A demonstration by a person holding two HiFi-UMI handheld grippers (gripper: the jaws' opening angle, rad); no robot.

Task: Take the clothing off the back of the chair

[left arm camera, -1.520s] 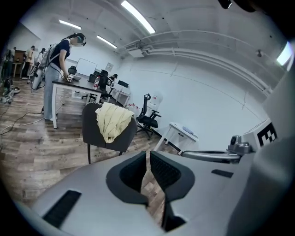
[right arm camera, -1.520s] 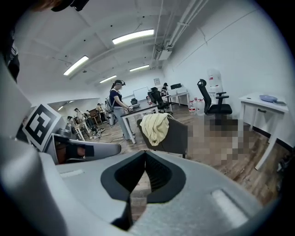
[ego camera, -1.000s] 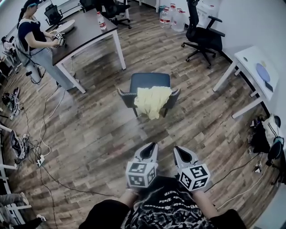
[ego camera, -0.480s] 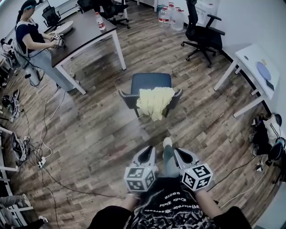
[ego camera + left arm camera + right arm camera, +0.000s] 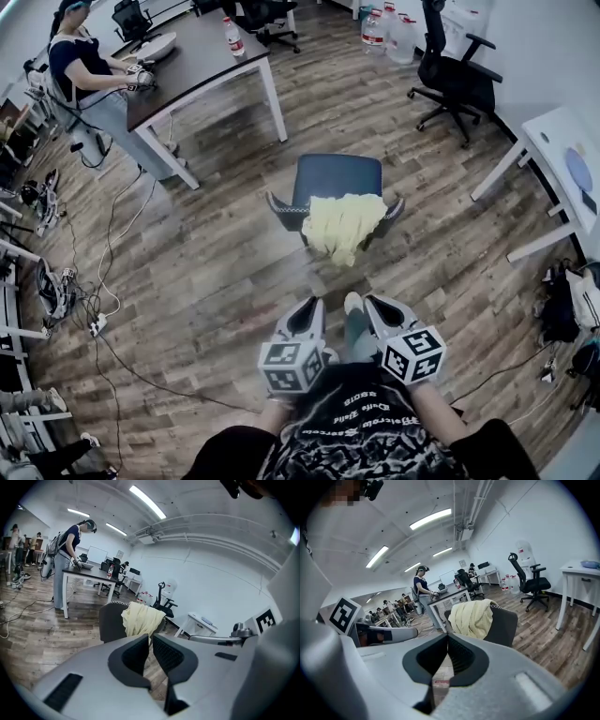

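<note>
A pale yellow garment (image 5: 345,224) hangs over the back of a dark chair (image 5: 335,176) in the middle of the wood floor. It also shows as the garment (image 5: 141,619) on the chair (image 5: 111,620) in the left gripper view, and as the garment (image 5: 472,618) on the chair (image 5: 505,626) in the right gripper view. My left gripper (image 5: 315,305) and right gripper (image 5: 370,302) are held side by side, short of the chair. Both are shut with nothing between their jaws. My foot (image 5: 353,304) shows between them.
A person (image 5: 92,78) stands at a long desk (image 5: 197,58) at the back left. A black office chair (image 5: 455,73) and water bottles (image 5: 386,33) stand at the back right, a white table (image 5: 553,178) at the right. Cables (image 5: 98,309) trail over the floor at the left.
The chair with the garment has come nearer and lower in the head view. Both grippers have moved forward together, still shut. My foot has stepped in between them.
</note>
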